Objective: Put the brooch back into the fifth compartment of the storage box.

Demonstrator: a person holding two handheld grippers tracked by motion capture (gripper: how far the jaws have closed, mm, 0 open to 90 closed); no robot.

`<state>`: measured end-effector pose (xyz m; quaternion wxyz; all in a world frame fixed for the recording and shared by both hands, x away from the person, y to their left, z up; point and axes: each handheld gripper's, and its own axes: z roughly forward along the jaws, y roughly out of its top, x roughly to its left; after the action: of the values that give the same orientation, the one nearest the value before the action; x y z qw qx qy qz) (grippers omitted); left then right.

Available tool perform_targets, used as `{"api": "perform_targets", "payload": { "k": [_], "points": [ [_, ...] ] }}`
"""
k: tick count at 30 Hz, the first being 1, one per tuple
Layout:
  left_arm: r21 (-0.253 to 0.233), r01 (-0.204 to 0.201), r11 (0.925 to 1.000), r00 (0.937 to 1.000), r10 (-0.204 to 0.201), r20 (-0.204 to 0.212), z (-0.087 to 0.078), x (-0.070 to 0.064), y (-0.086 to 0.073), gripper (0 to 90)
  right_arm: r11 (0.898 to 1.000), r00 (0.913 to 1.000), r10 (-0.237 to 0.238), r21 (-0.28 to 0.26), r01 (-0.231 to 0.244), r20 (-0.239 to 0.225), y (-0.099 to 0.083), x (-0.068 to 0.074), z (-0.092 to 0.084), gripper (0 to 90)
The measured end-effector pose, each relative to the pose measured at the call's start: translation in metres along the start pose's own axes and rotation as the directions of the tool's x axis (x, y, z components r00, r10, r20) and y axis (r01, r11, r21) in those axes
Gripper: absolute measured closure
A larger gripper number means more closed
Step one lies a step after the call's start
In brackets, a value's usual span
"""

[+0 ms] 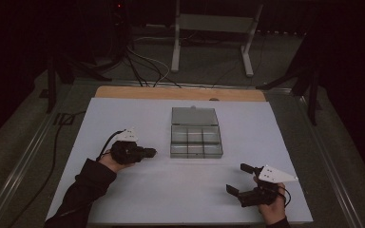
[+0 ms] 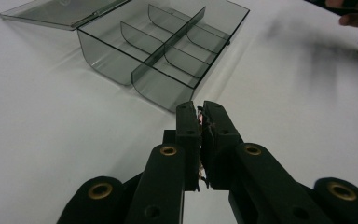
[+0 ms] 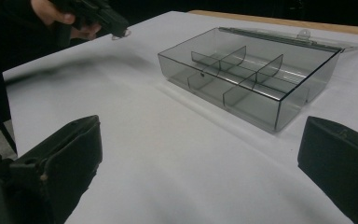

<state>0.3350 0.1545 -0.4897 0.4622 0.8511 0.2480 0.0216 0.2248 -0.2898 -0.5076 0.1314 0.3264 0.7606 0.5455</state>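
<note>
The clear grey box (image 1: pixel 196 138) sits mid-table, lid flat behind, its little rooms bare; left gripper (image 1: pixel 151 153) – jaws together – near its left; right gripper (image 1: pixel 240 179) jaws apart, near edge; wide white table (image 1: pixel 123 199) around.

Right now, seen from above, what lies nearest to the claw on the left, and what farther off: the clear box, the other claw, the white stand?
1. Clear box, just right of the left claw.
2. Right claw, across near the front edge.
3. White stand, on the floor beyond the table.
</note>
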Motion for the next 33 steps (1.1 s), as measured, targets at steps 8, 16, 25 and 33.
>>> {"api": "perform_targets", "payload": {
  "k": [8, 16, 25, 33],
  "points": [
    [0.003, -0.011, 0.9999, 0.9999, 0.011, 0.009, 0.016, 0.001, 0.015, 87.9, 1.0, 1.0, 0.001, -0.003, -0.001, -0.002, 0.0, 0.0, 0.0, 0.0],
    [-0.007, -0.015, 0.9999, 0.9993, 0.016, 0.034, 0.035, 0.002, 0.029, 87.8, 1.0, 1.0, 0.003, -0.001, -0.003, -0.005, 0.0, 0.0, 0.0, 0.0],
    [-0.005, -0.024, 0.9997, 0.9978, 0.024, 0.062, 0.057, 0.002, 0.043, 87.8, 1.0, 0.9998, -0.003, 0.007, 0.003, -0.017, -0.001, 0.001, 0.002, 0.0],
    [-0.014, -0.043, 0.999, 0.9968, 0.043, 0.067, 0.073, -0.003, 0.057, 87.8, 1.0, 0.9999, 0.002, 0.002, -0.002, -0.015, -0.001, 0.0, 0.001, 0.0]
  ]
}}
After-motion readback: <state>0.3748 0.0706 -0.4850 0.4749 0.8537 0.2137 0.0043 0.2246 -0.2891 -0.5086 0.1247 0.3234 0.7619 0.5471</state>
